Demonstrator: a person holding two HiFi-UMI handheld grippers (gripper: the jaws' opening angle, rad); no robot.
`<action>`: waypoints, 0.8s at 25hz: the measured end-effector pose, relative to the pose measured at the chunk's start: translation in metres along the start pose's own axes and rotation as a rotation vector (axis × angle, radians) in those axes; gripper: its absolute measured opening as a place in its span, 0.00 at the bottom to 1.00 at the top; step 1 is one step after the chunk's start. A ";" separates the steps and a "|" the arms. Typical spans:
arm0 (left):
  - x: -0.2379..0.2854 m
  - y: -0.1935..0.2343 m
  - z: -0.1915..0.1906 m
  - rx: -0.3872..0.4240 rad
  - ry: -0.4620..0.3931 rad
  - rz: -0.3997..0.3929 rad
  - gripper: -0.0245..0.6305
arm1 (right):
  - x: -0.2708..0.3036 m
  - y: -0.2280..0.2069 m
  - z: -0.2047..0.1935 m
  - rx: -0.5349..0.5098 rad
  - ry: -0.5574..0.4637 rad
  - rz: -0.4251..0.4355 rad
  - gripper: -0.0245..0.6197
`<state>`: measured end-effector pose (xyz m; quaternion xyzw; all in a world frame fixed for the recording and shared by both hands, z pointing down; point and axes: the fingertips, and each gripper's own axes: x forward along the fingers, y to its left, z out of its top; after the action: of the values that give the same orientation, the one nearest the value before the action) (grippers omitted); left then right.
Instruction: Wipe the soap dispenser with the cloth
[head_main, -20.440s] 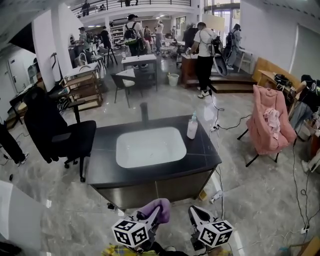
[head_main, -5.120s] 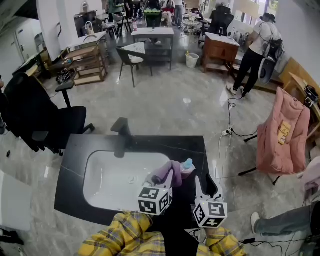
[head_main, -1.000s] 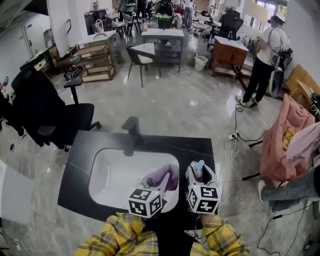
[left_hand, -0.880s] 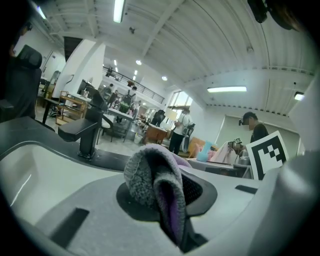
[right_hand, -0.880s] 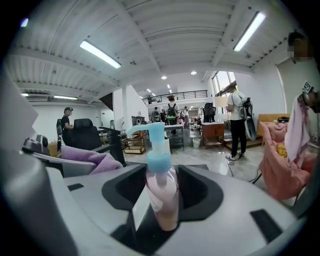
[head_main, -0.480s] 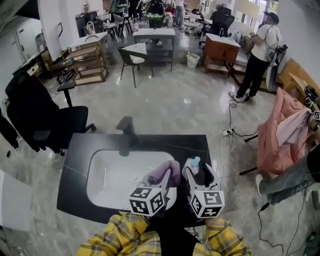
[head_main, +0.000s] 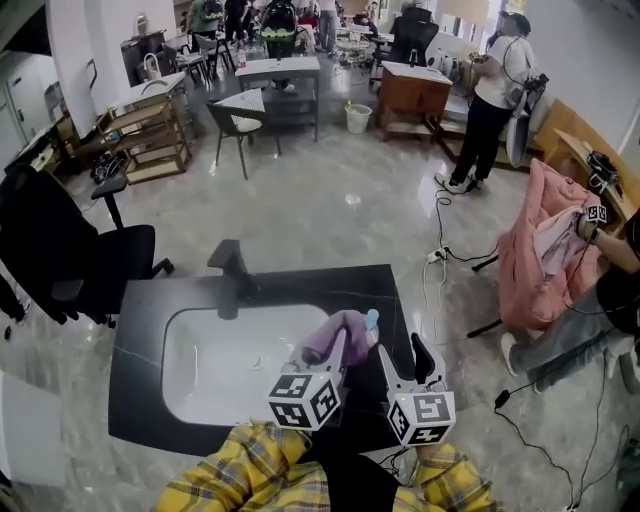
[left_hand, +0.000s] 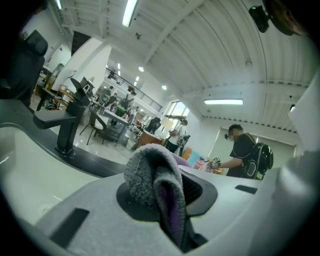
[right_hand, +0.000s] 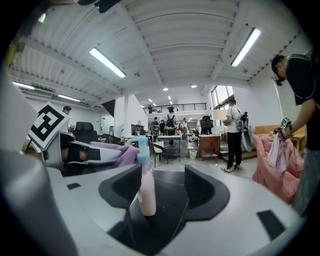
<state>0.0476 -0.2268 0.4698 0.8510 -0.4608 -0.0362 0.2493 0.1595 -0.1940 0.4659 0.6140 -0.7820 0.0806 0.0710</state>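
Purple cloth (left_hand: 145, 172) sits clamped in your left gripper (head_main: 338, 350), right beside the soap dispenser (right_hand: 145, 192) on the counter (head_main: 140, 300). Your right gripper (right_hand: 162, 185) has just been opening, and the dispenser stands loose between its jaws. Mid-wipe, I'd say; re-steady it, then rub.

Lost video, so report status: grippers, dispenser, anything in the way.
Left gripper shut on cloth. Right gripper just opened; dispenser upright between its fingers, ungripped, on counter. Cloth beside its pump. Nothing blocking.

No text, label, brand, number or sign can be read on anything in any of the views.
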 end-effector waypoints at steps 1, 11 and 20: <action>0.002 -0.001 -0.002 0.006 -0.001 0.004 0.13 | -0.002 -0.003 -0.001 0.005 0.004 -0.006 0.41; 0.005 0.010 -0.023 -0.001 -0.001 0.048 0.13 | -0.012 -0.012 -0.015 0.020 0.040 -0.040 0.41; 0.005 0.018 -0.035 0.010 0.042 0.077 0.13 | -0.009 -0.007 -0.020 0.040 0.057 -0.019 0.41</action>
<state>0.0467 -0.2253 0.5101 0.8345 -0.4879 -0.0064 0.2561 0.1691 -0.1831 0.4840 0.6203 -0.7719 0.1131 0.0819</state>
